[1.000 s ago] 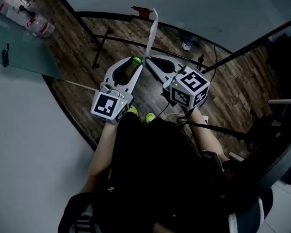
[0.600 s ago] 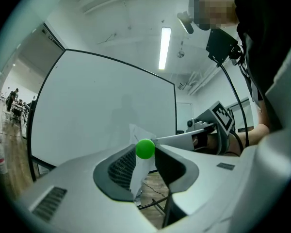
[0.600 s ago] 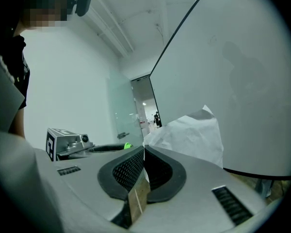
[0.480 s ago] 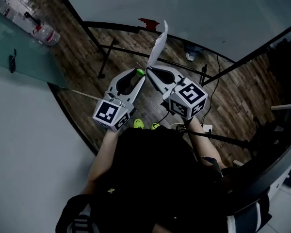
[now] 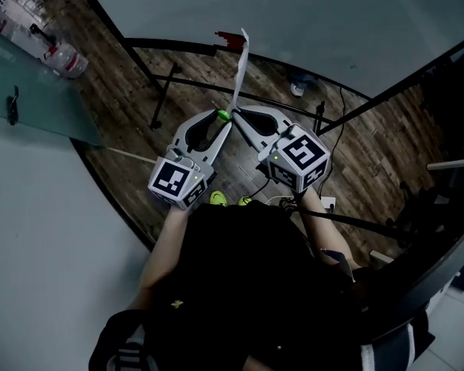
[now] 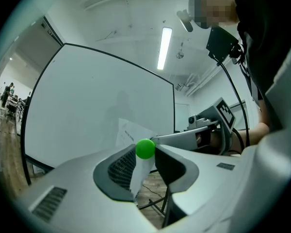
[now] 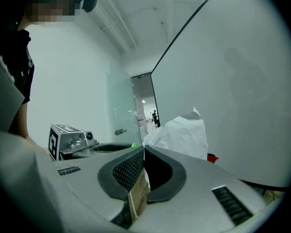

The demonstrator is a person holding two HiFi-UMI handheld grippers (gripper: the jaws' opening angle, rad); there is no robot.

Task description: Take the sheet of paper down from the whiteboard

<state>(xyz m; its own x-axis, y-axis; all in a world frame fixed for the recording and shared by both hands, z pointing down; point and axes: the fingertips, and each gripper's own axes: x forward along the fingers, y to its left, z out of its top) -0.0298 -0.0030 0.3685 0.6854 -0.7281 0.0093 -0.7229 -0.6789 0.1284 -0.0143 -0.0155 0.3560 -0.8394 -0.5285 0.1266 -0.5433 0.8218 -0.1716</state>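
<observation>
Since the sheet of paper [image 5: 242, 52] was thin and limp, we judged it near weightless but quick to crease or tear: take it with a flat pinch close to an edge, no tugging. We logged it as off the whiteboard [image 5: 294, 14], standing edge-on at upper centre of the head view and rising from where the two tool tips met.

Right gripper [image 7: 143, 149]: jaws together, clamped on the sheet's lower part. Above them the paper billowed and curled (a bit rumpled).

Left gripper [image 5: 221, 119]: jaws part-way apart, tips pinching a small green ball [image 6: 145, 148], probably a magnet, just beside the right tool's tip.

We could not tell whether the strip of paper in the left gripper view ran between the left jaws or hung just beyond them. Nor could we tell whether the sheet's top edge touched the board, since the two overlapped in the dark head view. Print on the sheet was too small to read. A small red item [image 5: 227, 39] by the board's lower edge, upper centre, stayed unidentified.
</observation>
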